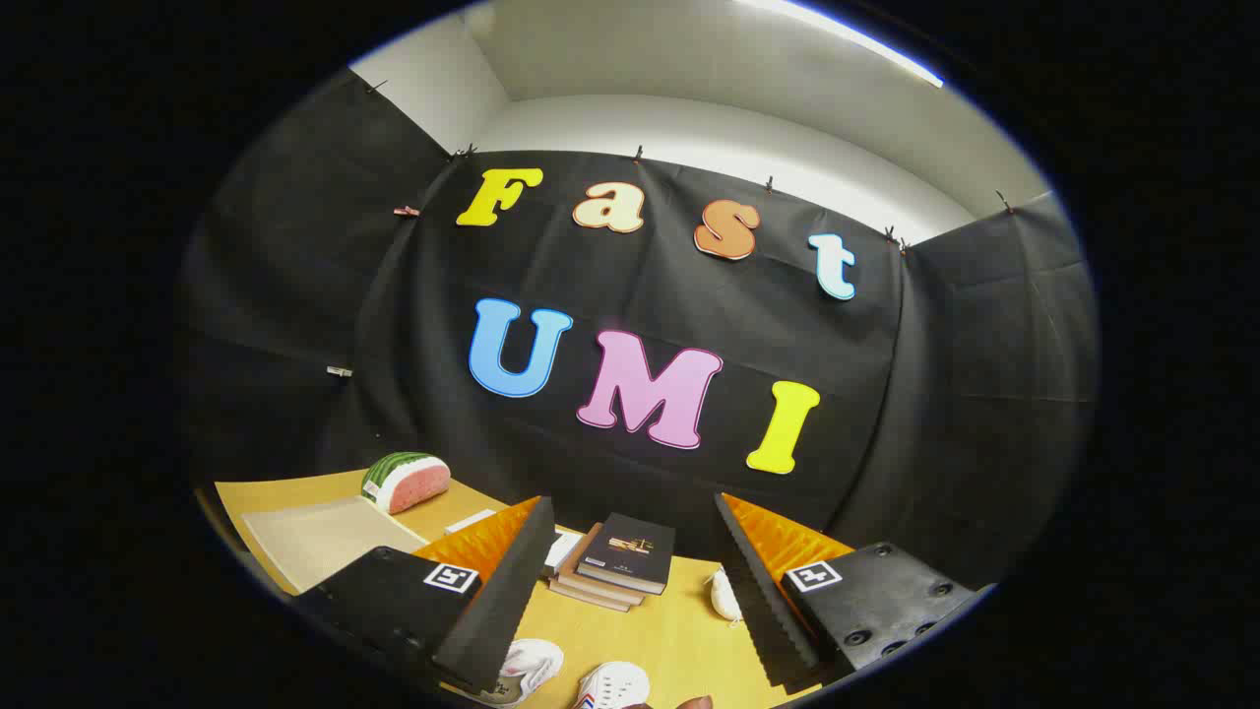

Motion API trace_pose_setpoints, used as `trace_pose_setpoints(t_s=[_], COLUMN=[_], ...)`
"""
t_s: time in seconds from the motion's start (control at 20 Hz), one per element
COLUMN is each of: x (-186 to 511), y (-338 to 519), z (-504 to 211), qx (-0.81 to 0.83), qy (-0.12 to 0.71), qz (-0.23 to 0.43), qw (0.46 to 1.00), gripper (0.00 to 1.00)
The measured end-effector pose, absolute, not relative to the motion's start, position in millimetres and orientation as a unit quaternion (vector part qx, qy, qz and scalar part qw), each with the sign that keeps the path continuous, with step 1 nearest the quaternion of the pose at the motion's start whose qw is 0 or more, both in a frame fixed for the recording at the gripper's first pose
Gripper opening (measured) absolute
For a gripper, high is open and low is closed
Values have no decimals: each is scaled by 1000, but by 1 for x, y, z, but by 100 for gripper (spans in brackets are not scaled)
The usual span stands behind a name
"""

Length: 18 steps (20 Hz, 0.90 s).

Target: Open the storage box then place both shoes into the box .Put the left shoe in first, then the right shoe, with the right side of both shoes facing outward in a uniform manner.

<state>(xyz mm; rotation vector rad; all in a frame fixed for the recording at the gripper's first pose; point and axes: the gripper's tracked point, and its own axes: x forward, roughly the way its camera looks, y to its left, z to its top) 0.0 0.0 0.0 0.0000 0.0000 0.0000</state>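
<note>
Shoes [566, 675], white with coloured trim, lie below the gripper [630, 581], jaws apart.

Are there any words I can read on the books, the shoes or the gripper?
Top book: gold cover print, too small to read.
Gripper, open, books just ahead between its fingers: a square marker on each finger, a pattern, no words.
Shoes: nothing readable.

White shoes [571, 675] cut off below the fingers [502, 581].
</note>
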Motion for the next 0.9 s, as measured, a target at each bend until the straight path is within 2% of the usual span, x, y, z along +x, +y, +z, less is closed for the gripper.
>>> trace_pose_setpoints(t_s=[0.7, 0.9], x=[11, 16], y=[24, 64], z=[1, -11], qx=[1, 42], qy=[1, 32], qz=[35, 119], qw=[999, 991], gripper=[97, 97])
